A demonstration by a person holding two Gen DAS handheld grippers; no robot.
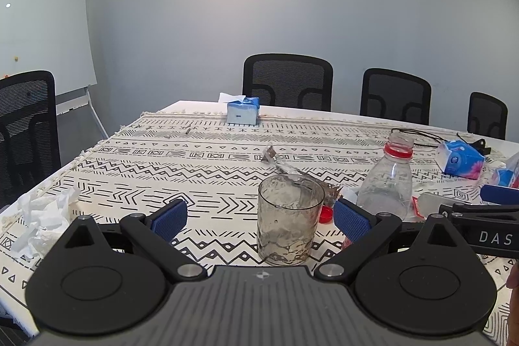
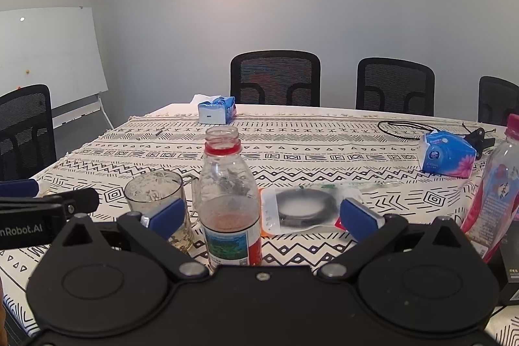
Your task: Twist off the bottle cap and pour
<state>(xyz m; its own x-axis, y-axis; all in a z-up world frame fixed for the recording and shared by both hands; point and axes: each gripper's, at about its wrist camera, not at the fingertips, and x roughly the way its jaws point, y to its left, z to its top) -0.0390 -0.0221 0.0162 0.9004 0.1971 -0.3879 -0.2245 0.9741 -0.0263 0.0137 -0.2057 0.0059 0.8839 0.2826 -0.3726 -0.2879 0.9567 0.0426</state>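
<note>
A clear plastic bottle with a red neck ring stands uncapped and upright on the patterned tablecloth; in the right wrist view the bottle shows a colourful label. Its red cap lies on the cloth between bottle and glass. A clear glass stands left of the bottle, also seen as a glass with a handle. My left gripper is open around the glass without touching it. My right gripper is open, with the bottle between its fingers nearer the left one.
A tissue box sits at the far edge, a blue tissue pack at the right, crumpled tissues at the left. A bagged black ring lies behind the bottle. A pink-labelled bottle stands far right. Office chairs line the far side.
</note>
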